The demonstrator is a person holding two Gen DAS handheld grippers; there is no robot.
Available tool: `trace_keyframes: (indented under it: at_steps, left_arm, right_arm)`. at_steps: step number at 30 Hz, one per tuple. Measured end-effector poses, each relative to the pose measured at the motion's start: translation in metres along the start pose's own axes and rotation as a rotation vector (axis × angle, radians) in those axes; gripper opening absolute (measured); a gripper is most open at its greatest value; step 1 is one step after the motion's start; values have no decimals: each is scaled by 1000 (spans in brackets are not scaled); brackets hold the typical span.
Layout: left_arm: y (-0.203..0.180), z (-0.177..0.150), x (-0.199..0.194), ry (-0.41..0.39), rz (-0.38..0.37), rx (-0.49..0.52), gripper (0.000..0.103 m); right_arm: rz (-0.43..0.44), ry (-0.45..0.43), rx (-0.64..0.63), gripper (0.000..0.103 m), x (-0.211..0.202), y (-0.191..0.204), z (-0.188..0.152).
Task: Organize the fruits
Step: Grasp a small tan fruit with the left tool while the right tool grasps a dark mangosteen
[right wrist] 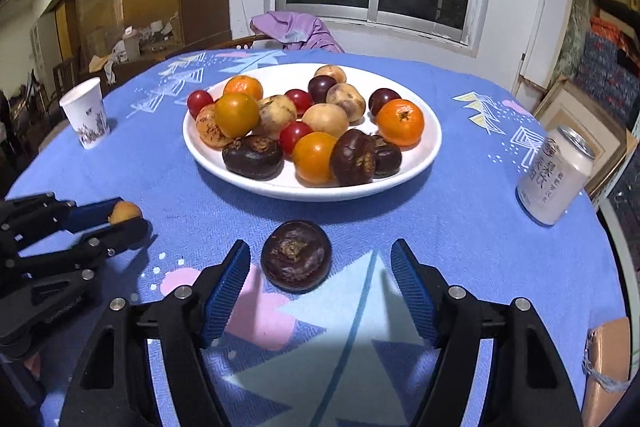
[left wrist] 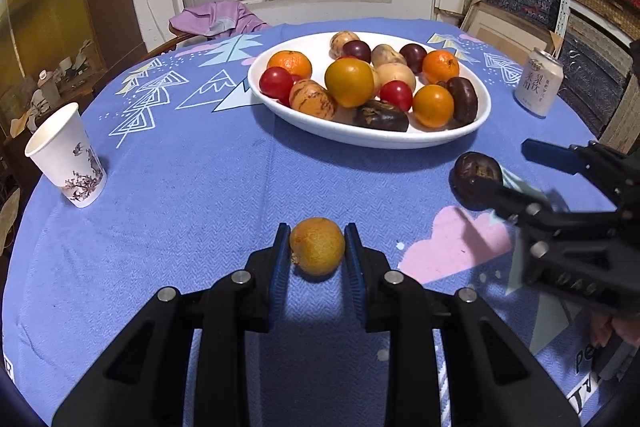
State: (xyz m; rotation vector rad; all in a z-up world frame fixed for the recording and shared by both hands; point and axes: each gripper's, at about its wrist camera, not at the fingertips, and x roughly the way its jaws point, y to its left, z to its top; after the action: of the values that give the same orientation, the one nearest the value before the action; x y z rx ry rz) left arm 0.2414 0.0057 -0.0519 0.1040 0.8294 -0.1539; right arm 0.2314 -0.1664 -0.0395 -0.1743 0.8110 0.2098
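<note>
Left gripper (left wrist: 317,247) was clenched on a small round yellow-orange fruit (left wrist: 317,246), blue ribbed pads pressed against both of its sides, fruit sitting low over the blue patterned tablecloth on the surface (left wrist: 192,187), near the front edge. Right wrist view showed the same fruit (right wrist: 125,211) pinched at the gripper's (right wrist: 120,217) tip, off to the left.

Right gripper (right wrist: 320,281) was released: pads stood wide apart on either side of a dark brown flattened round fruit with a rough stem scar (right wrist: 296,255), which lay on the cloth between them and clear of both pads. In the left wrist view that fruit (left wrist: 476,179) sat just in front of the white oval plate (left wrist: 360,137), with the right gripper (left wrist: 516,175) straddling it.

Plate was mid-surface, heaped with fruit (orange mandarins, red cherry tomatoes, dark purple plums, pale tan ones, more of the dark brown kind).

White paper cup with a printed branch motif (left wrist: 66,157) stood upright at the left edge, pale drink can with dark lettering (left wrist: 538,83) upright at the right, both well apart from the plate
</note>
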Motion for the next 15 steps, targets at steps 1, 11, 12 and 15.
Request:
trace_keyframes:
  at_steps: [1,11,12,15]
  left_arm:
    - [0,0,1,3,-1,1,27]
    - [-1,0,2,5,-1,3,27]
    - [-1,0,2,5,0,3,27]
    - [-1,0,2,5,1,4,27]
  right_arm:
    - [0,6,-11,68,1,2,0]
    - [1,46,0,60,8,1,1]
    - [4,51,6,59,9,1,1]
    - [15,60,15,57,12,1,0]
